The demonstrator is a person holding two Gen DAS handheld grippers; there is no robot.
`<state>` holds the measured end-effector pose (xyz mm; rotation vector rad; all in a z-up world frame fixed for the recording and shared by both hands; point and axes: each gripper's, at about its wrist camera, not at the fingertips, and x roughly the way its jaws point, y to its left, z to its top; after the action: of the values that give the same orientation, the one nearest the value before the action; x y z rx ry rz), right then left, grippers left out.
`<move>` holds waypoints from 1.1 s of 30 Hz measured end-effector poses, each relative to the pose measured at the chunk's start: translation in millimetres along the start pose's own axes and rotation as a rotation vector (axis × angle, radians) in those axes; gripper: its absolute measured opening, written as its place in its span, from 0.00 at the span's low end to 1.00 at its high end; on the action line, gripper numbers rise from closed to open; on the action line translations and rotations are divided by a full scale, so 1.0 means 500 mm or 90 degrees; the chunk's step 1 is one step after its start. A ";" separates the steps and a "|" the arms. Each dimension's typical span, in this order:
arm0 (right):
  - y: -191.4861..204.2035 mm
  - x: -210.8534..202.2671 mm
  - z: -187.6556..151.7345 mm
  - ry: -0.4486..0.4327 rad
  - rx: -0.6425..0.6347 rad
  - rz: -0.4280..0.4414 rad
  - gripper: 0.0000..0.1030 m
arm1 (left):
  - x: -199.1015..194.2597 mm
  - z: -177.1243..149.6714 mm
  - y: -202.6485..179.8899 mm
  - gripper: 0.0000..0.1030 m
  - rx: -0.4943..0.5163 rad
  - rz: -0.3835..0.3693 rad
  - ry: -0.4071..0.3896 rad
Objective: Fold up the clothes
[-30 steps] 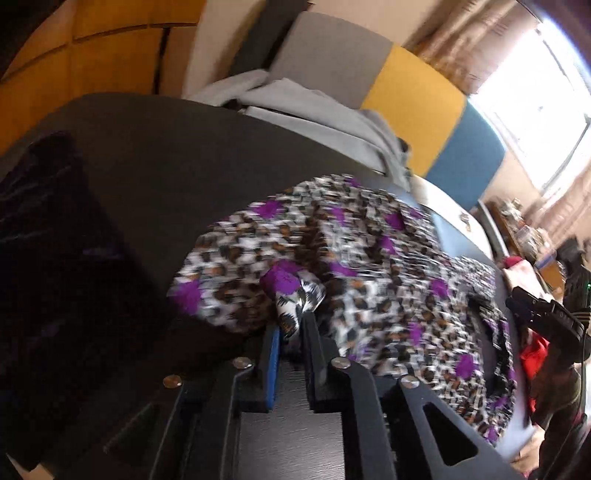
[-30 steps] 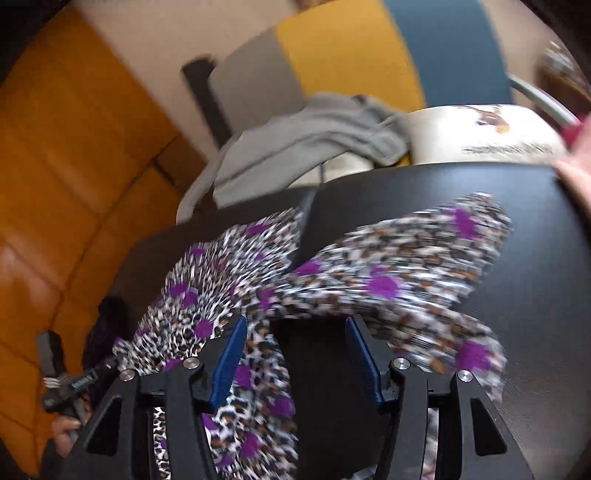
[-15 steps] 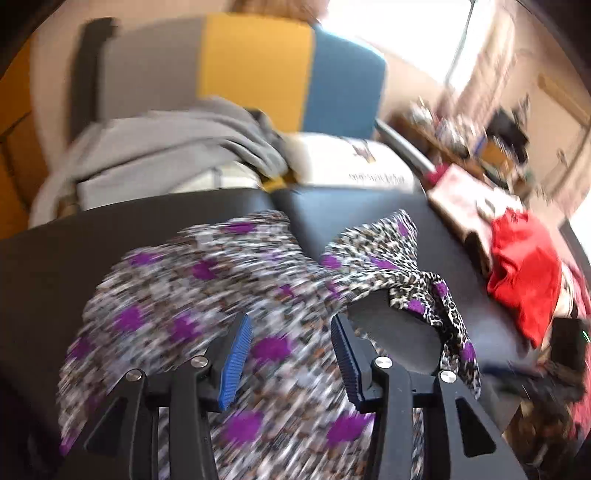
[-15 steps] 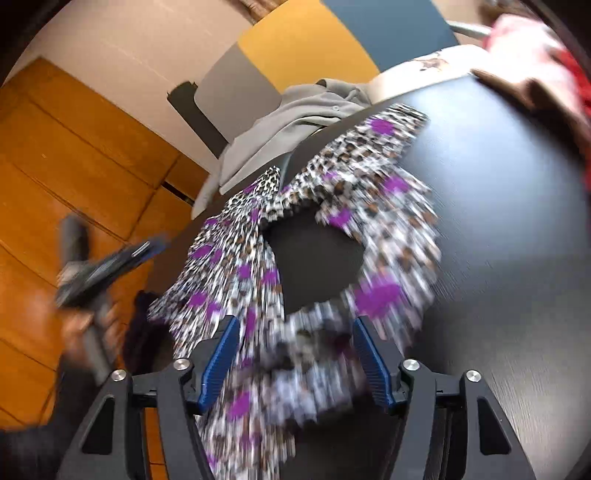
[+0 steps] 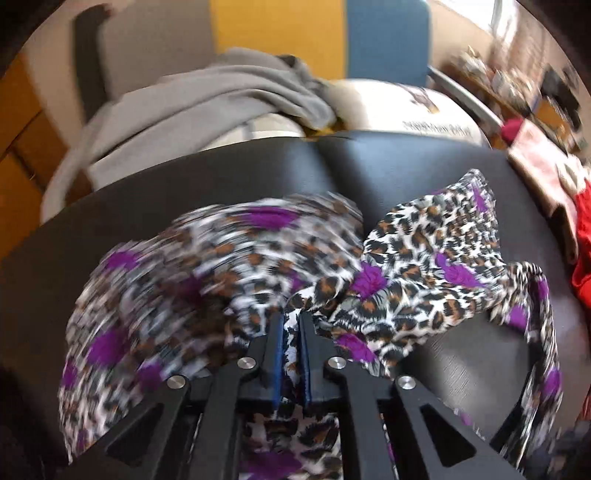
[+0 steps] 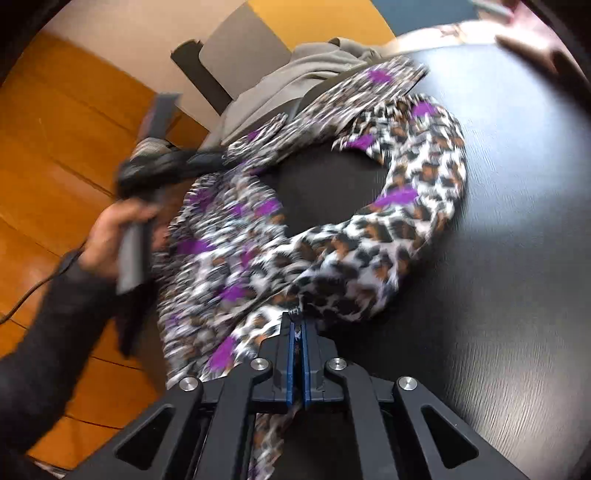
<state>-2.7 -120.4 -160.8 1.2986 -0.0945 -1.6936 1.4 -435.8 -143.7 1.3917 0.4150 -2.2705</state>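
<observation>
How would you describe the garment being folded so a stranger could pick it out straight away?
Find the black table in front of the grey, yellow and blue chair. Spread across it lies the leopard-print garment, pinched by the left gripper and right gripper. Its purple blotches set it apart from the plain grey clothing and red cloth.

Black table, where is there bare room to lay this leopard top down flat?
The black table is bare to the right of the leopard top, and in a strip between the top and the grey garment at the far edge. The middle and left are crowded by the top, pinched in both the left tool and right tool.
</observation>
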 end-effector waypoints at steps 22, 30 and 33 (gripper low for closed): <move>0.004 -0.124 0.364 -0.194 -0.054 -0.105 0.60 | -0.484 -0.369 0.247 0.15 -0.206 -0.274 -0.214; 0.059 0.172 0.446 0.049 -0.131 -0.320 0.73 | -0.476 -0.353 0.276 0.18 -0.165 -0.171 -0.221; 0.050 0.274 0.454 0.127 -0.172 -0.400 0.71 | -0.452 -0.373 0.236 0.18 -0.120 -0.187 -0.184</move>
<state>-159.0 -335.2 -145.3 1.3598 0.7025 -1.9859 293.1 -401.5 -28.1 0.9409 0.7537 -2.5389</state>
